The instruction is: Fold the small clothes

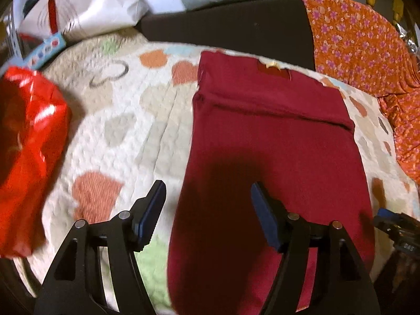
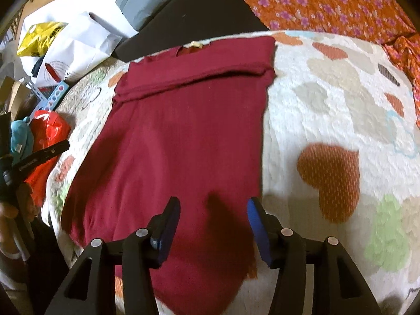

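While both tongs hang released, nothing between the pads | left gripper (image 1: 207, 210) over shirt's near-left edge; right gripper (image 2: 212, 220) over near-right edge | maroon shirt (image 1: 273, 141) flat on heart quilt (image 1: 123, 120), sides apparently folded in, far band turned over | remaining, by judgement: fold near end up to far end

Warm indoor light falls from above, bright on the quilted bed cover (image 2: 328, 99) and dim toward the black corners of both fisheye views. Each tool throws a dark soft shadow onto the maroon garment (image 1: 262, 131) just ahead of its fingers. White glare streaks the red plastic bag (image 1: 31, 131) by the bed's left edge. Straight edges bow outward; motion blur softens everything, more so in the left wrist view.
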